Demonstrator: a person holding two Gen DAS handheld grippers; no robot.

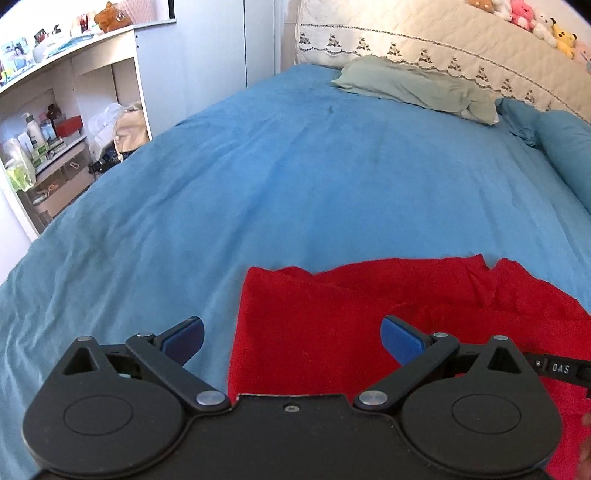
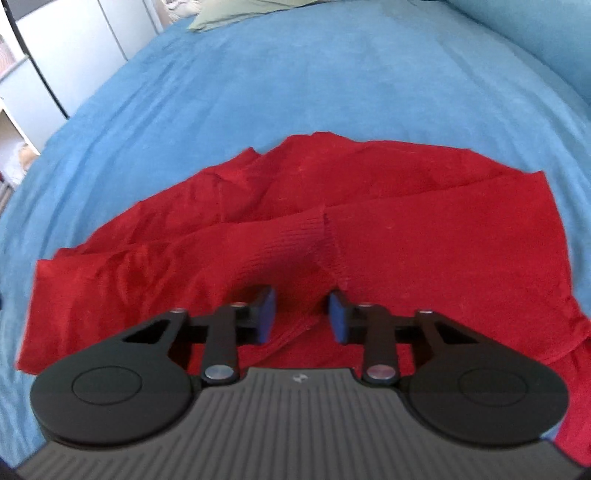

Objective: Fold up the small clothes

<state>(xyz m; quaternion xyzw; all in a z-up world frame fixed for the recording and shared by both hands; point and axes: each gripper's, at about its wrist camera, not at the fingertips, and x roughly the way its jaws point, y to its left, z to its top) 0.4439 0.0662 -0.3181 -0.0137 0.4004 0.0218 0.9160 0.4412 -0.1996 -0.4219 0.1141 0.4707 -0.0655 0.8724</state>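
Observation:
A red garment [image 1: 369,295] lies partly folded and wrinkled on the blue bedsheet [image 1: 258,184]. My left gripper [image 1: 291,326] hangs open wide above its left edge, one blue pad over the sheet and the other over the cloth, with nothing held. In the right wrist view the red garment [image 2: 406,229] fills the middle, a ribbed hem running across it. My right gripper [image 2: 302,306] sits low on that hem, its jaws narrowed with a gap left. A bunched fold of red cloth lies between the blue pads [image 2: 267,314], which do not visibly press on it.
A pale green pillow [image 1: 417,88] and a blue bolster [image 1: 569,147] lie at the head of the bed, below a cream quilted headboard [image 1: 443,29] with plush toys [image 1: 524,18]. White shelves [image 1: 55,129] crowded with bottles stand past the bed's left edge.

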